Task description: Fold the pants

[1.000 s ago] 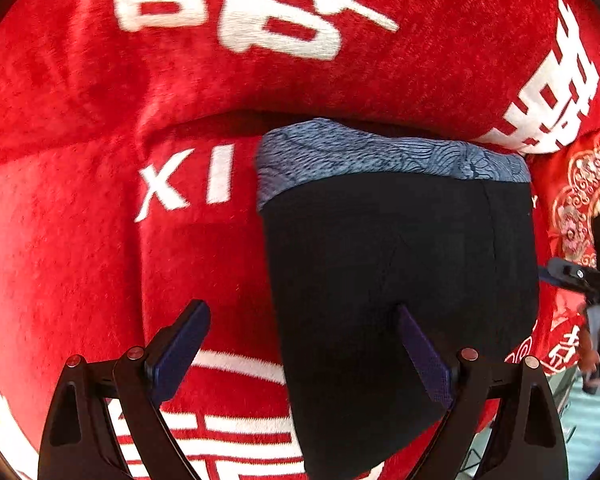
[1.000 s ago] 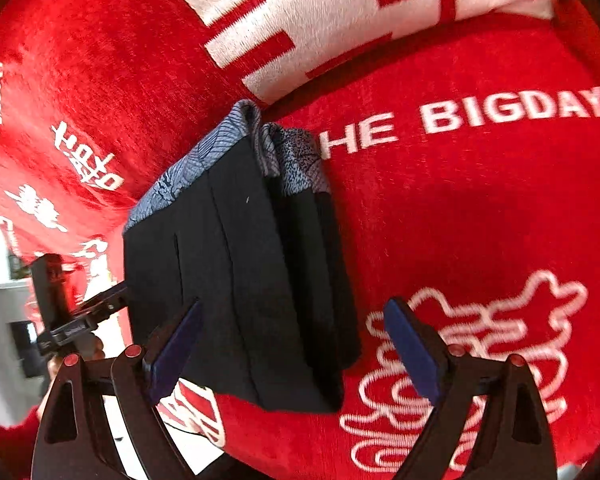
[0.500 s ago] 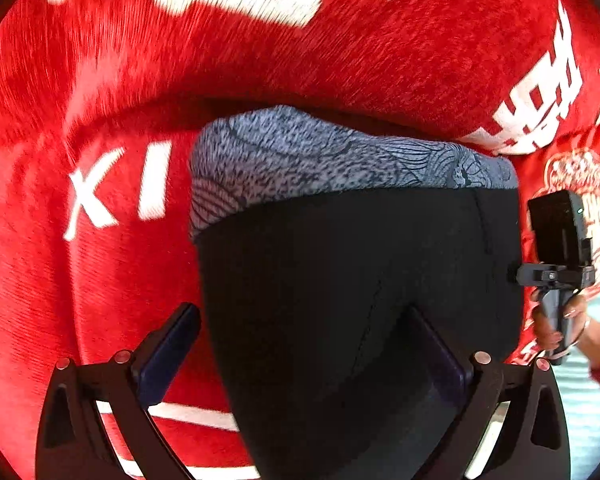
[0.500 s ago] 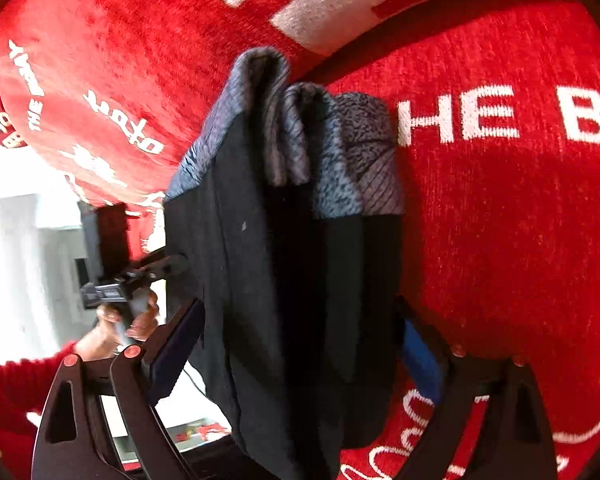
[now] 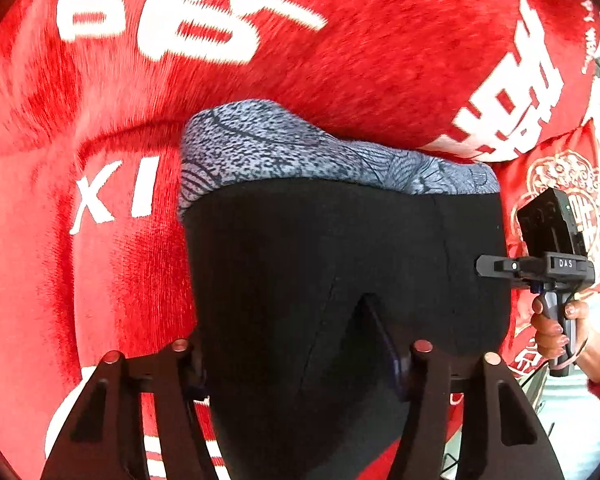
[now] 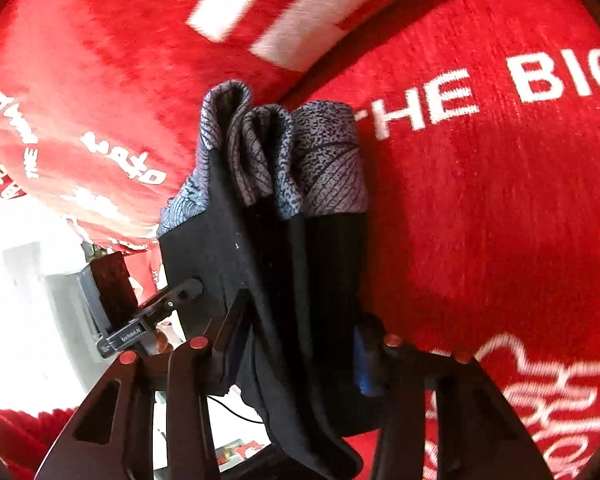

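The folded black pants [image 5: 320,248] with a grey-blue patterned waistband [image 5: 284,152] lie on a red blanket [image 5: 120,280]. My left gripper [image 5: 288,352] straddles one side of the stack. Its jaws are closing, and the pads press into the black cloth between them. In the right wrist view the pants [image 6: 284,240] show as several upright layers under their waistband [image 6: 324,160]. My right gripper [image 6: 300,344] is closing on that end, with both pads against the layers. Each gripper also shows in the other's view: the right gripper [image 5: 540,268] and the left gripper [image 6: 148,312].
A red cushion with white characters [image 5: 340,40] rises just behind the waistband. The blanket [image 6: 480,220] carries white lettering to the right. A hand [image 5: 552,324] in a red sleeve holds the far gripper. A bright floor area [image 6: 20,280] lies beyond the seat edge.
Both grippers have moved in over the pants, and their wide-open jaws have narrowed onto the stack. The layers now stand bunched between the fingers.
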